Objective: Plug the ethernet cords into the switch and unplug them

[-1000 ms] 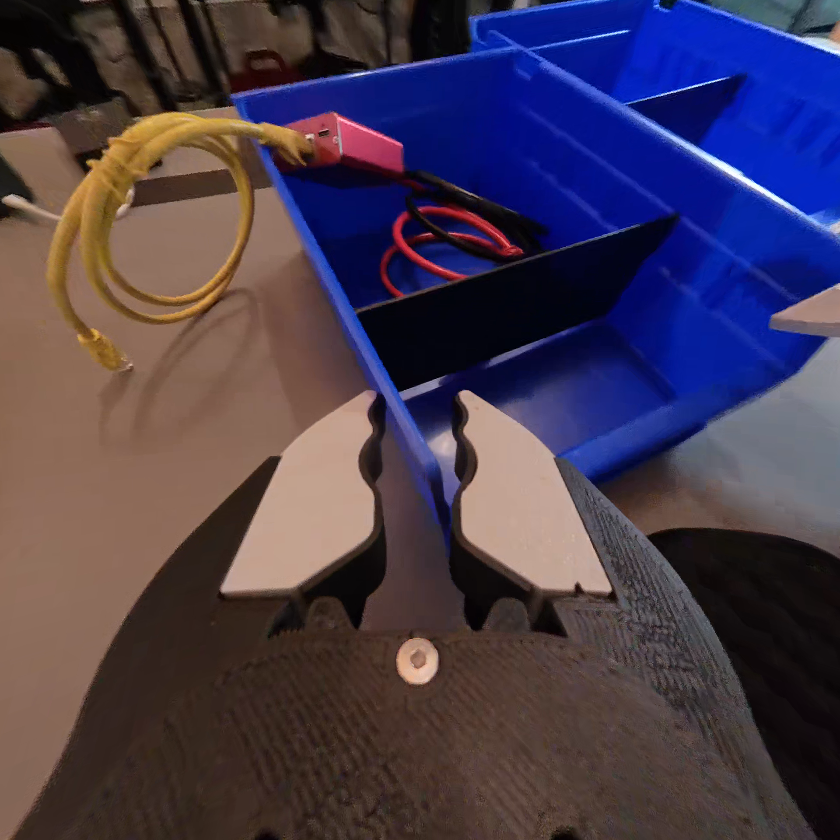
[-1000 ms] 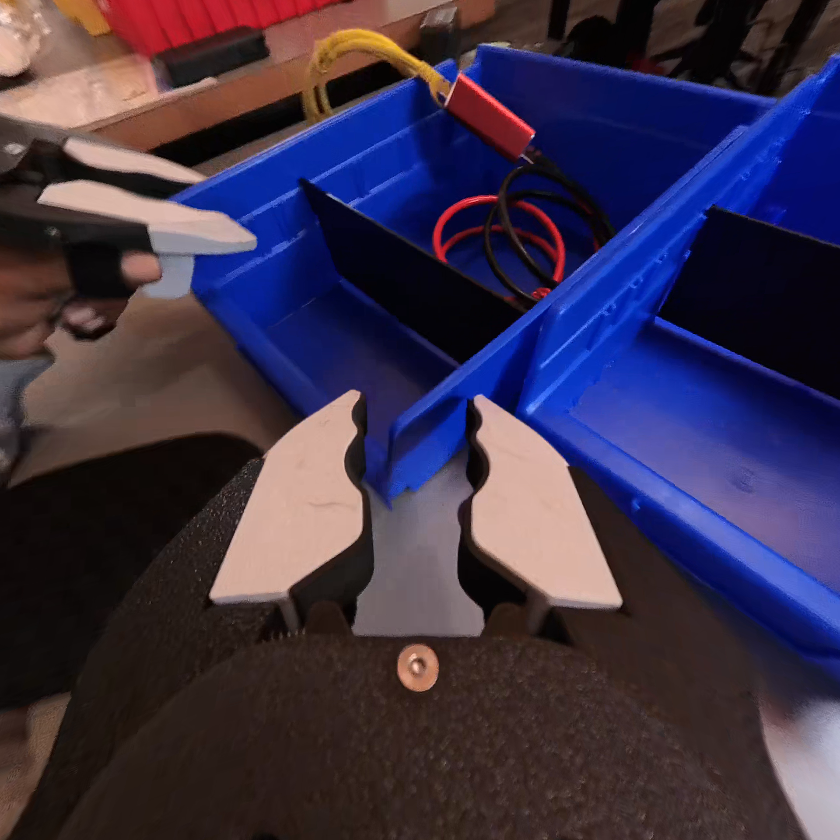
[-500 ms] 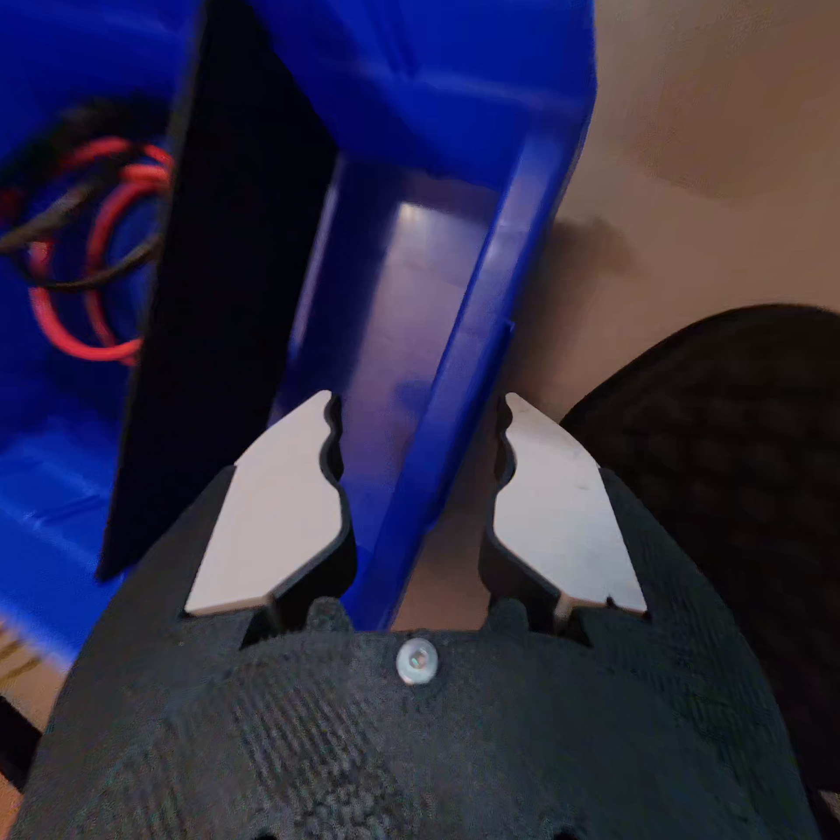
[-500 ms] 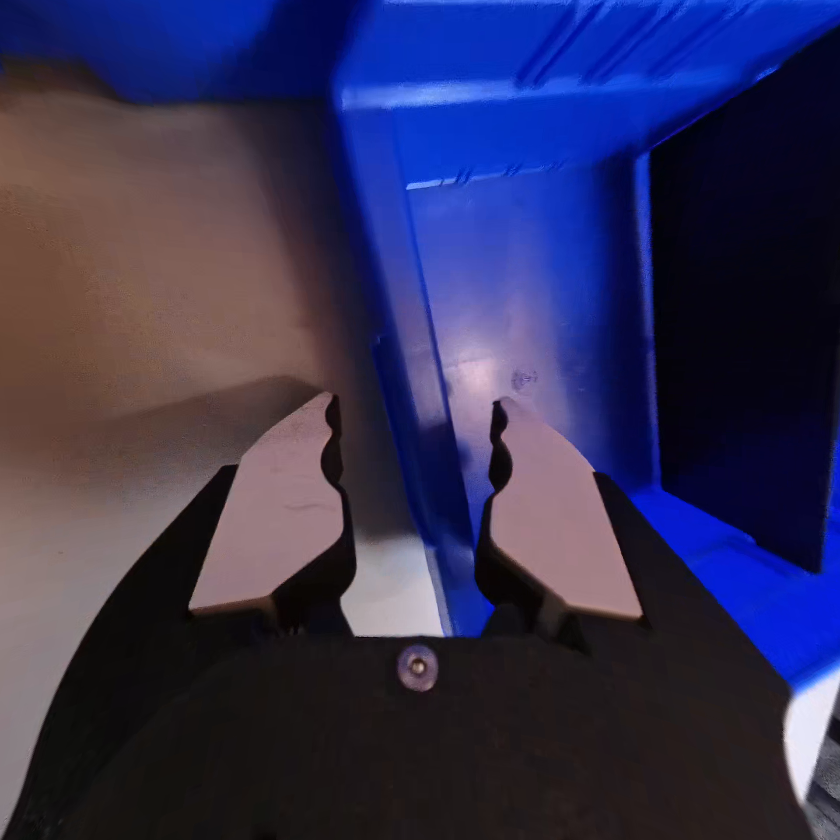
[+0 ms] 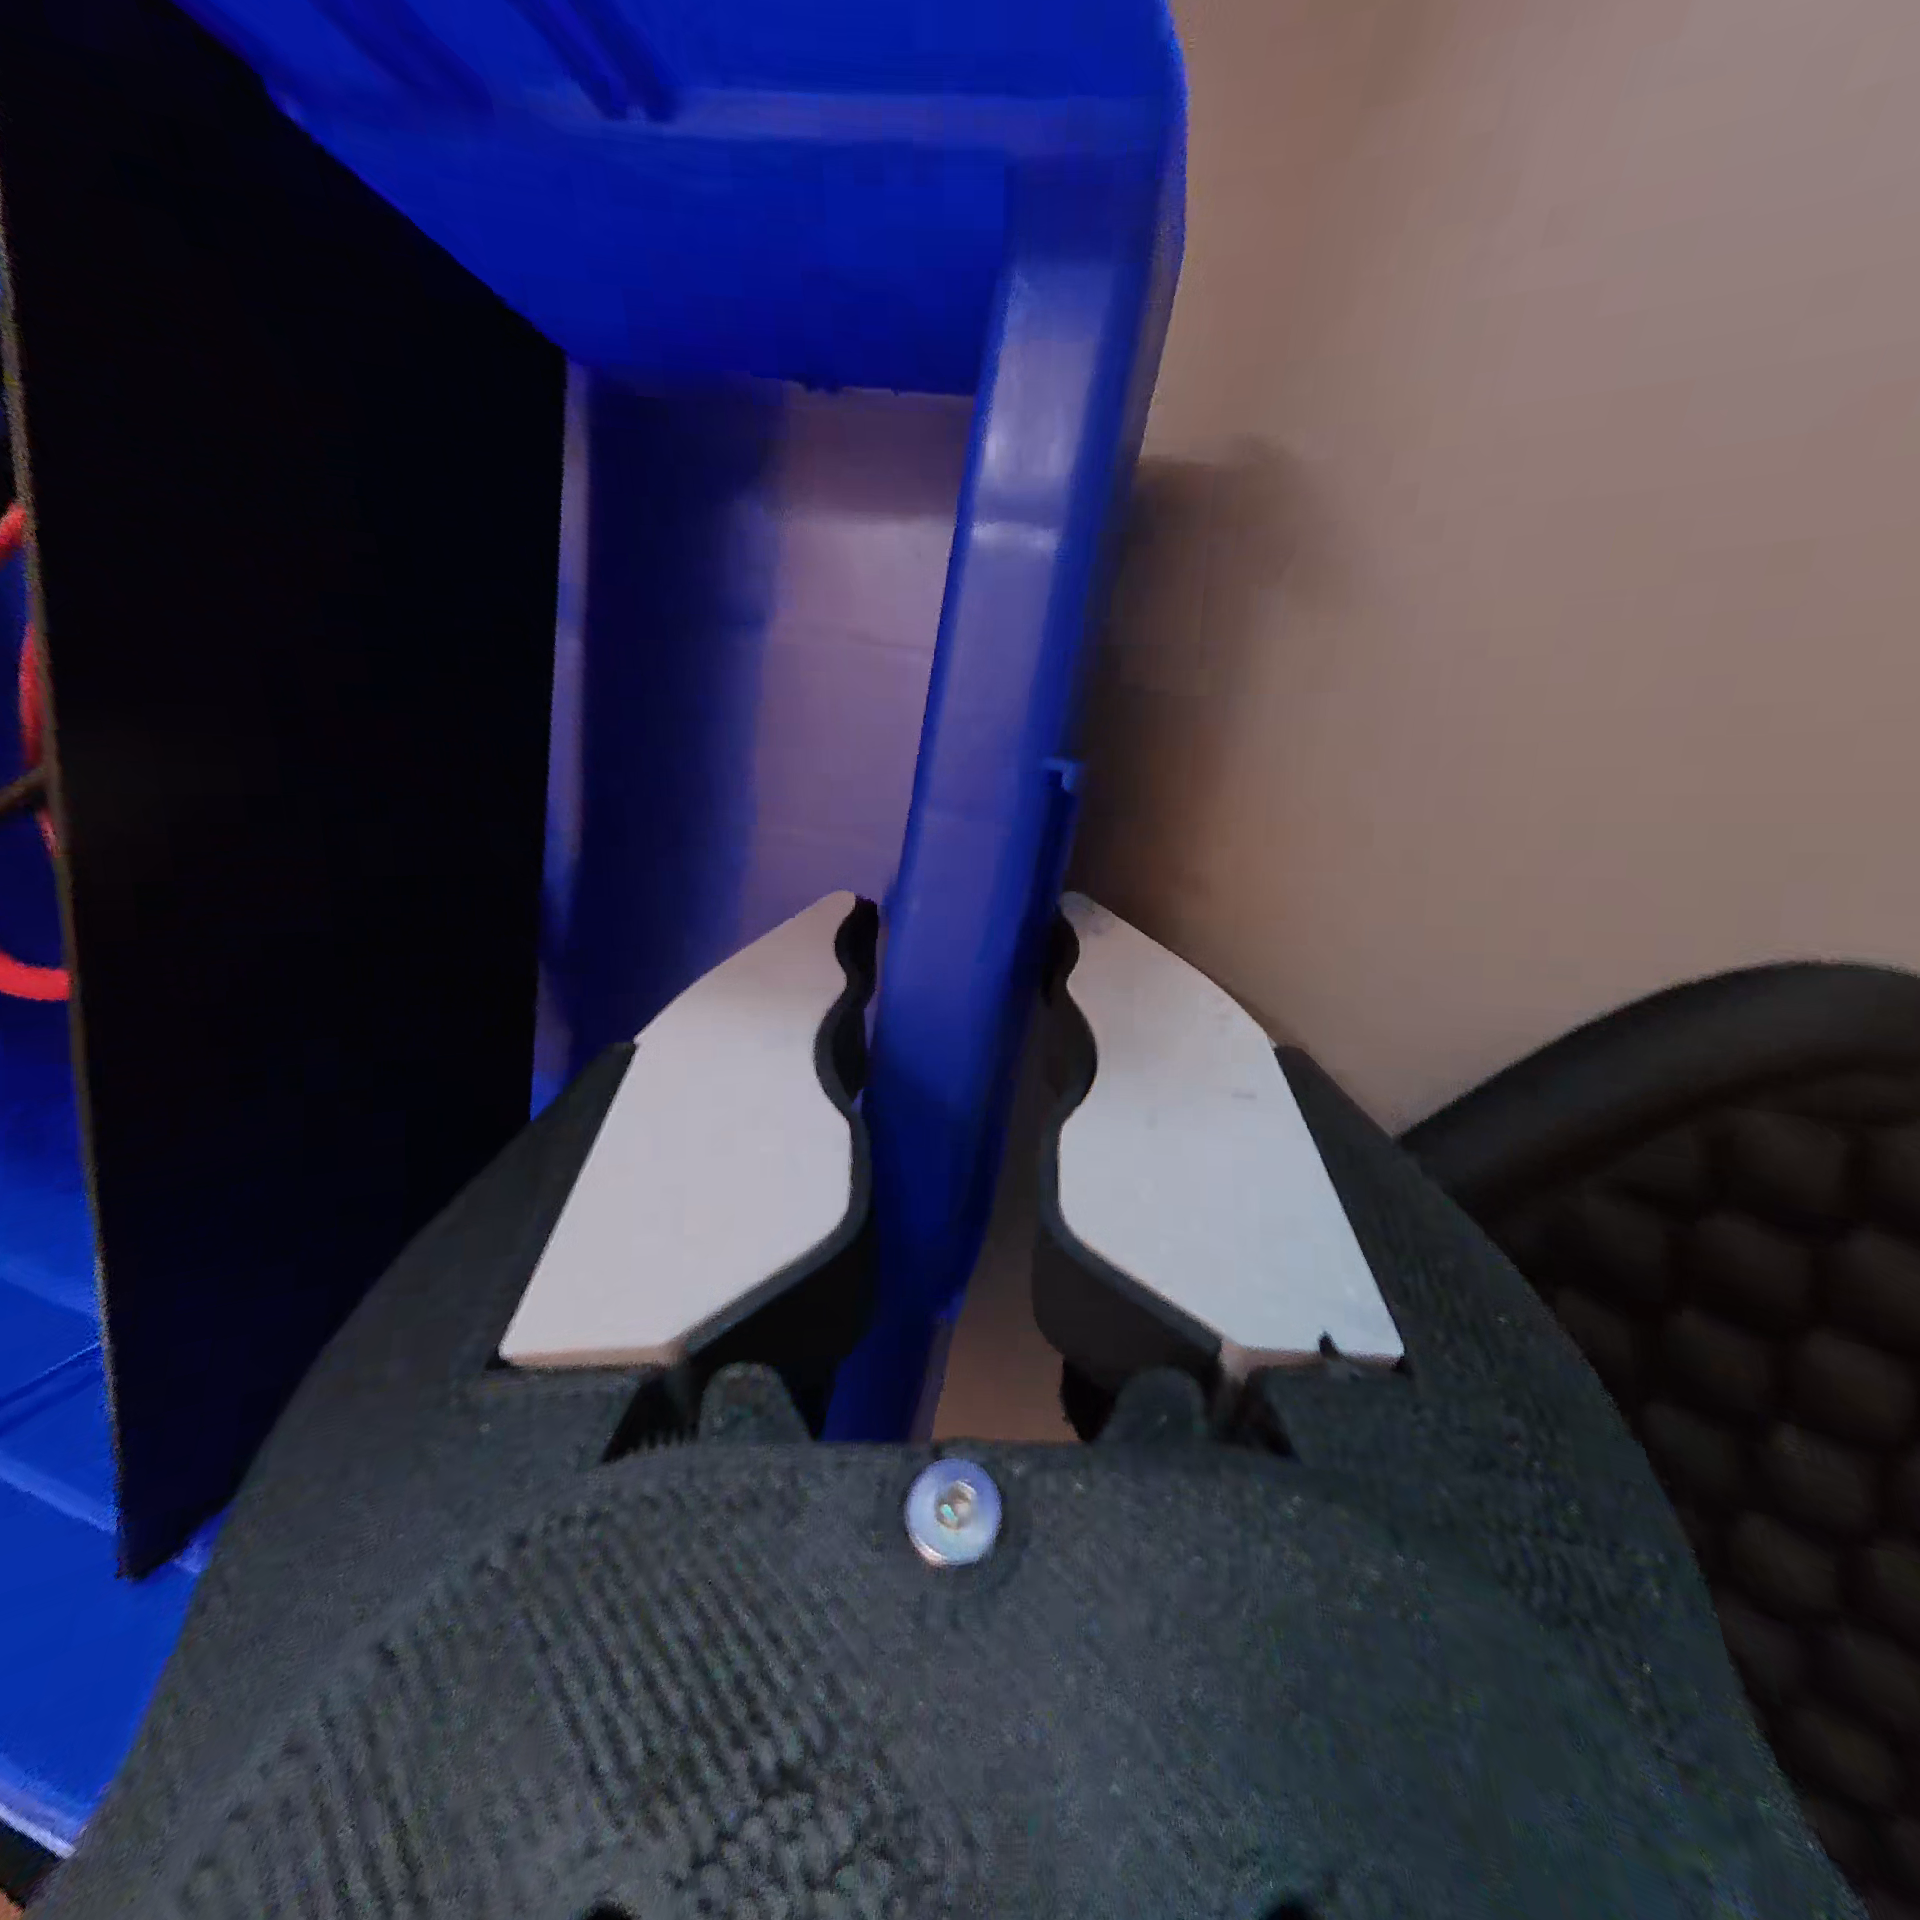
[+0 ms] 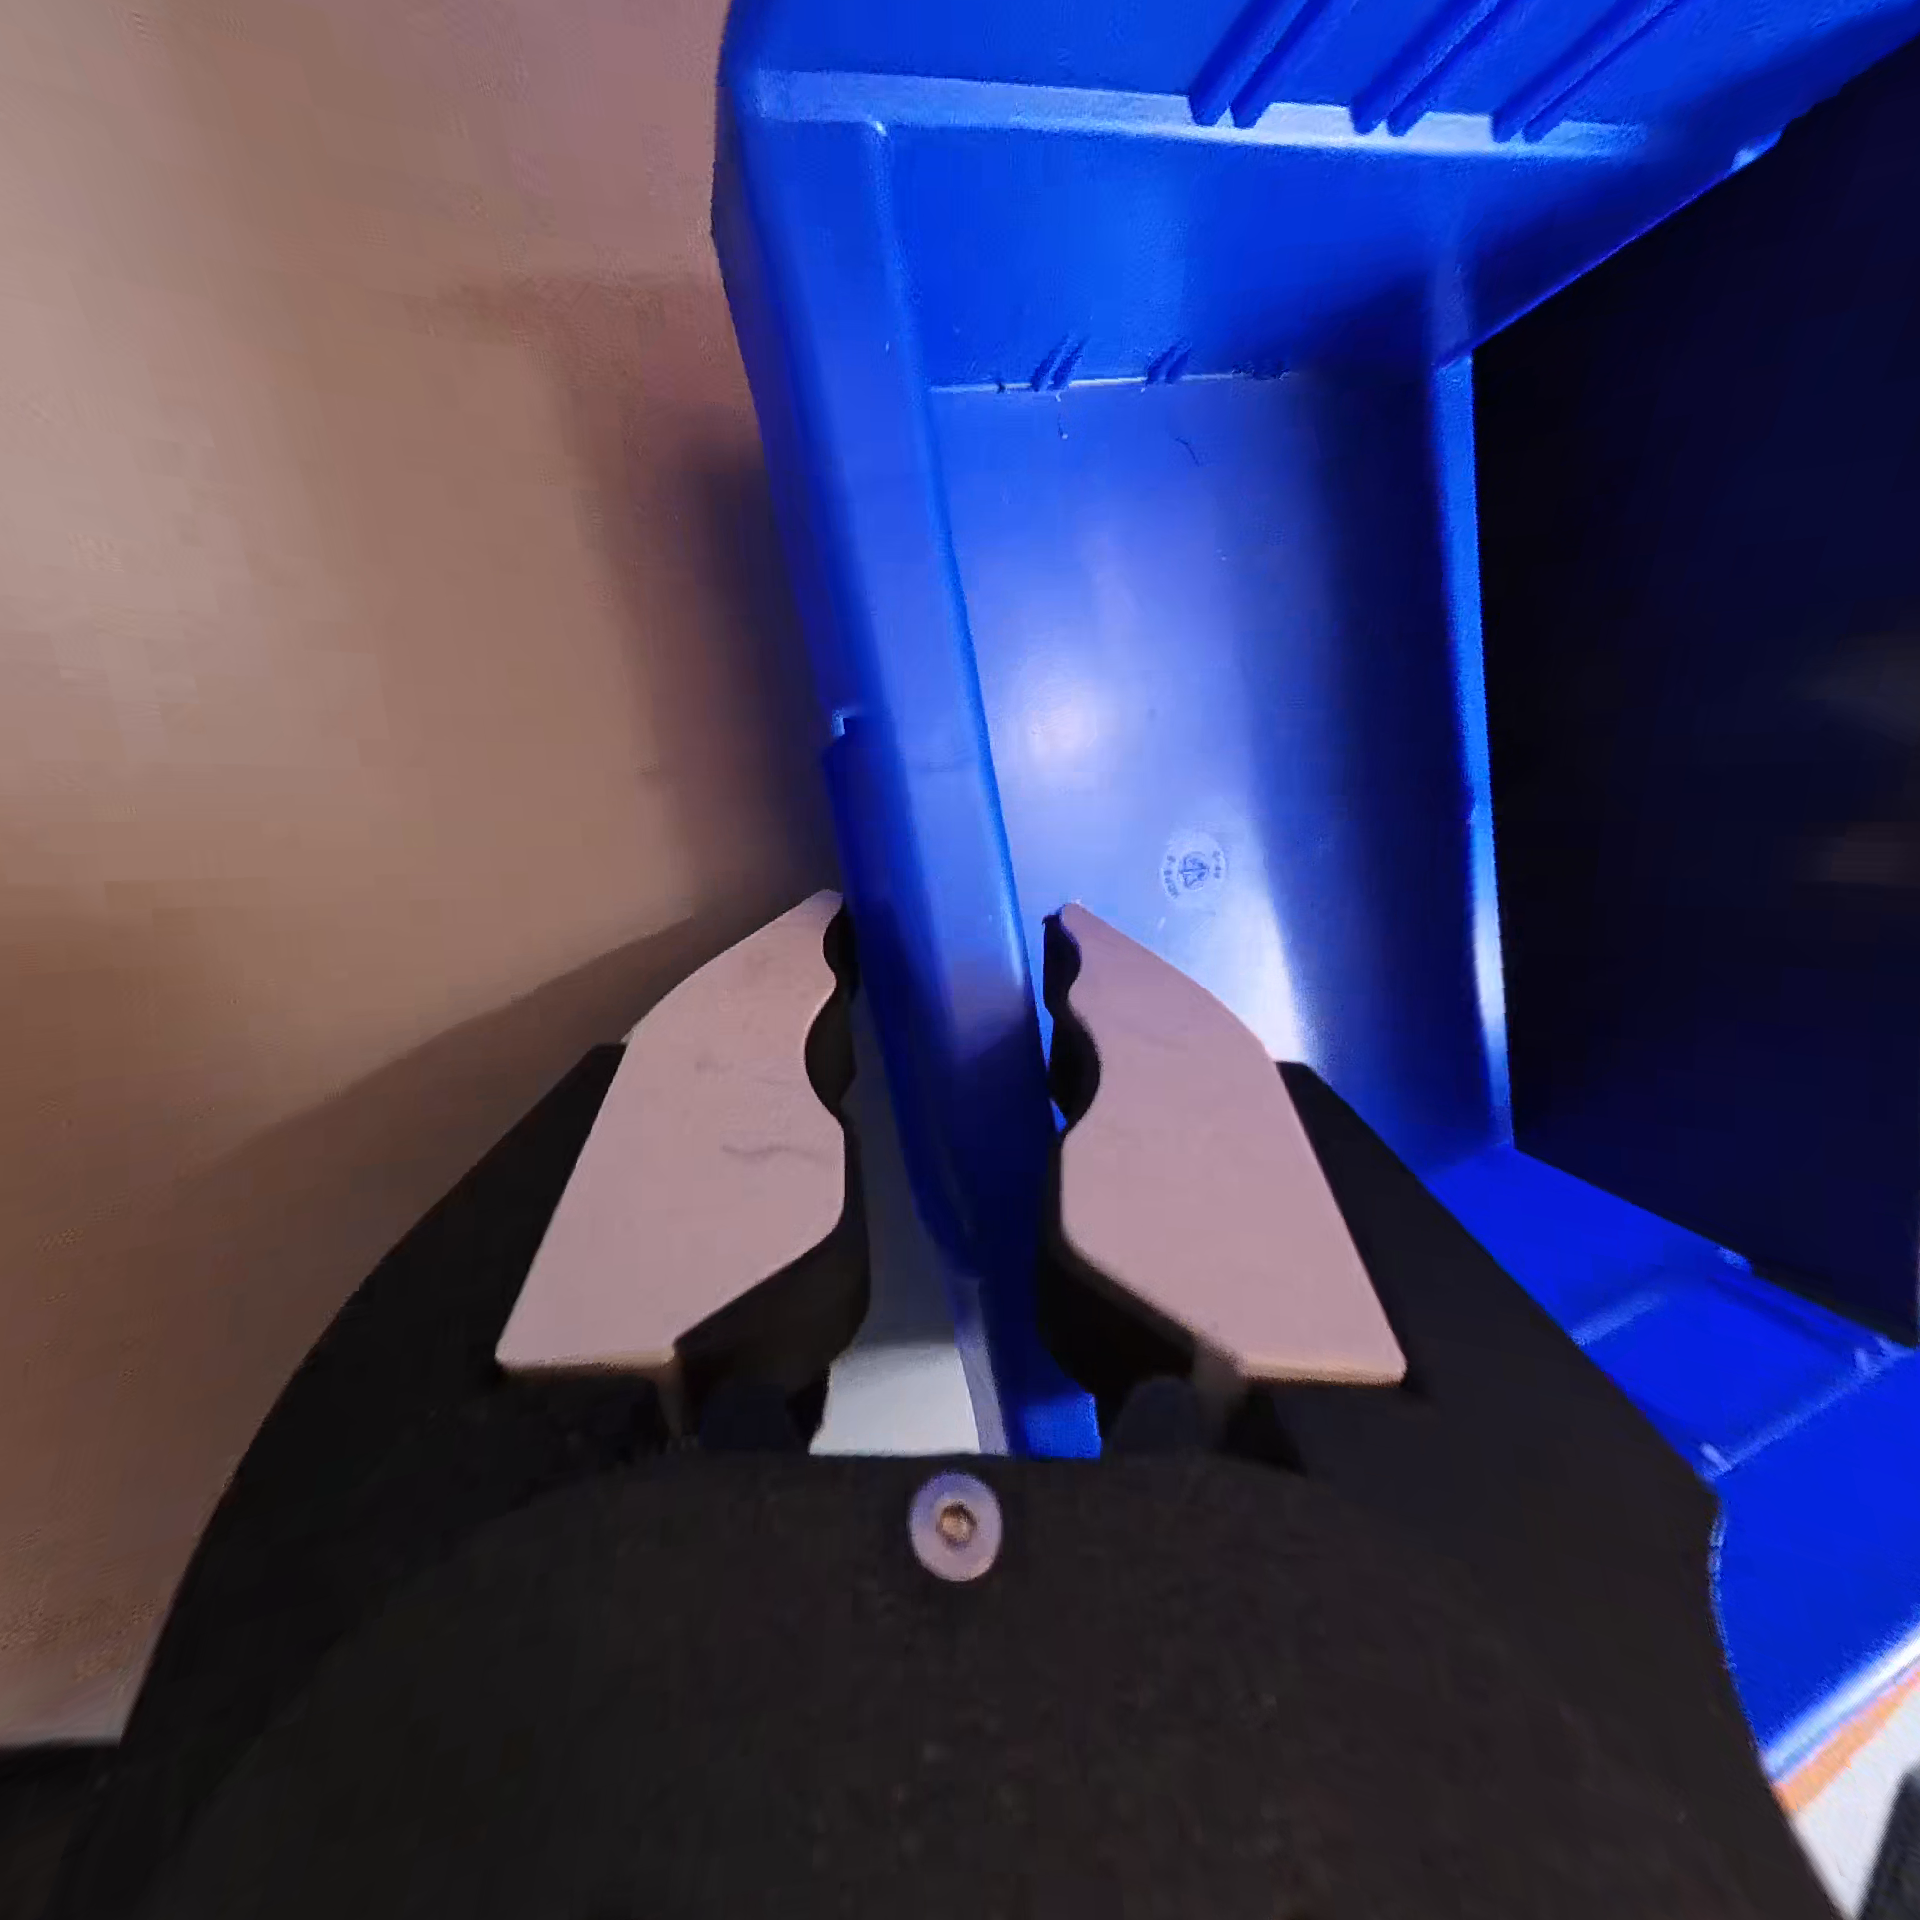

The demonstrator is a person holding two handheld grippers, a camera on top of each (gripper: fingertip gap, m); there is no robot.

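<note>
My left gripper [image 5: 961, 925] is shut on the upright wall of a blue plastic bin [image 5: 987, 727]; both pads press on the wall. Inside this bin stand a black divider [image 5: 291, 727] and a bit of red wire [image 5: 31, 977] at the far left. My right gripper [image 6: 940, 914] is shut on a blue bin wall [image 6: 914, 623] in the same way, one finger outside and one inside. I cannot tell whether it is the same bin. No ethernet cord or switch shows in either view.
The tan tabletop lies to the right of the wall in the left wrist view [image 5: 1507, 520] and to the left of it in the right wrist view [image 6: 312, 623]. A black textured object [image 5: 1714, 1299] sits at the lower right. A dark divider [image 6: 1704, 727] stands in the bin.
Both grippers turned to face down onto the bin walls, opened wide around them half a second ago, and have now closed on them. The yellow cord and red box have left view.
</note>
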